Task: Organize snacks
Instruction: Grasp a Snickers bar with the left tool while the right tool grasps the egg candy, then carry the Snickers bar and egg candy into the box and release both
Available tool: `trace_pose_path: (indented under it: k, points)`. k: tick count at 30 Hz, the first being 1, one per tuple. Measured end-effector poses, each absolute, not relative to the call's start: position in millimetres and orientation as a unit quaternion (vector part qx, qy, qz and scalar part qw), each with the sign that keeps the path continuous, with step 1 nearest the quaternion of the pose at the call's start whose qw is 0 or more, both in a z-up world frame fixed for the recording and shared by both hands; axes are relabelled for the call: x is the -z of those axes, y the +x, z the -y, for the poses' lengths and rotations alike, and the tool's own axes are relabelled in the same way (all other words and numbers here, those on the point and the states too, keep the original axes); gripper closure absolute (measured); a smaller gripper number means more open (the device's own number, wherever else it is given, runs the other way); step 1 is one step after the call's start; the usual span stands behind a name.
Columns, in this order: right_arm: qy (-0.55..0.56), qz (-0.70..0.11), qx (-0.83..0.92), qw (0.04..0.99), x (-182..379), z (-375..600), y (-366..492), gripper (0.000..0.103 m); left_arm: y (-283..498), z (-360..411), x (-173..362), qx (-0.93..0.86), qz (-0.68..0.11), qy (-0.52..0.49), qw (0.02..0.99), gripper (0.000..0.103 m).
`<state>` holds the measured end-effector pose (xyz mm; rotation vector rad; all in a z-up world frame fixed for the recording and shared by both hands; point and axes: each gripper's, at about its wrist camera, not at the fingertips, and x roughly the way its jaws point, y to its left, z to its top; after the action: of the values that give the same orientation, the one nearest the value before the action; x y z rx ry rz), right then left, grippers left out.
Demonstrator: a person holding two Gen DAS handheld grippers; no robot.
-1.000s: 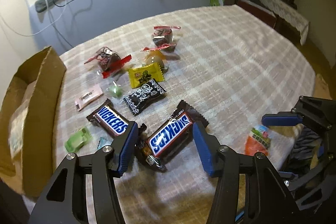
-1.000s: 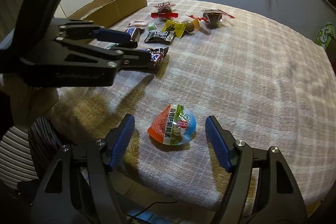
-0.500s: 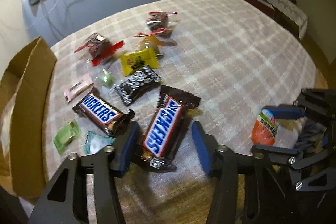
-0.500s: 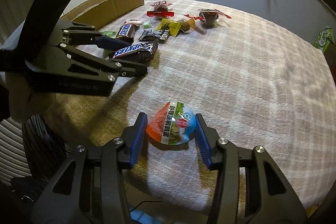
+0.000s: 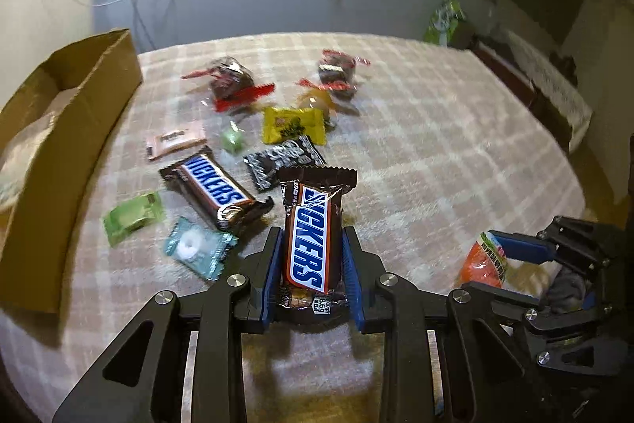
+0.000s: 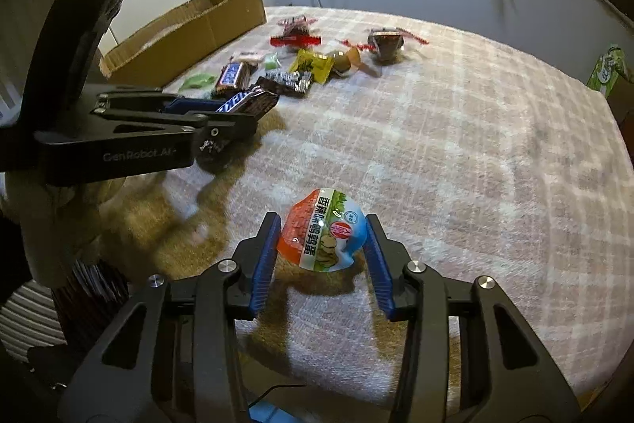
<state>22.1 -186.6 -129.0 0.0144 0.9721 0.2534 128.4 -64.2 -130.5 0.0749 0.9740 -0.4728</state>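
Note:
My left gripper point(image 5: 311, 244) is shut on a Snickers bar point(image 5: 311, 228) and holds it lifted above the checked tablecloth point(image 5: 436, 165); it also shows from the side in the right wrist view point(image 6: 245, 104). My right gripper point(image 6: 321, 228) is shut on an orange and blue quail-egg snack pack point(image 6: 323, 236) near the table's front edge; the pack also shows in the left wrist view point(image 5: 485, 260). A second Snickers bar point(image 5: 212, 189) lies on the cloth to the left.
An open cardboard box point(image 5: 55, 129) stands at the table's left. Several small wrapped sweets lie in the middle: a black packet point(image 5: 283, 161), a yellow packet point(image 5: 293, 125), a pink one point(image 5: 174, 141), green ones point(image 5: 132, 217), a teal mint point(image 5: 196, 246), red-wrapped candies point(image 5: 232, 84).
Both grippers closed on their snacks. The left one turned the Snickers bar lengthwise and lifted it off the cloth. The right one squeezed the egg pack.

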Motion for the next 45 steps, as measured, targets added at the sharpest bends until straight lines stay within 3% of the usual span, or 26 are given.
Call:
trace_pose_path:
  k: [25,45]
  points:
    - [-0.019,-0.378,-0.192,0.906,39.4,117.4,118.4,0.059,125.3,-51.3,69.2,0.119,-0.384,-0.013,0.915,0.076]
    - [-0.045,-0.387,-0.224,0.893,51.4,34.0,239.6,0.059,142.4,-118.5,75.5,0.044,-0.379,-0.028,0.924,0.076]
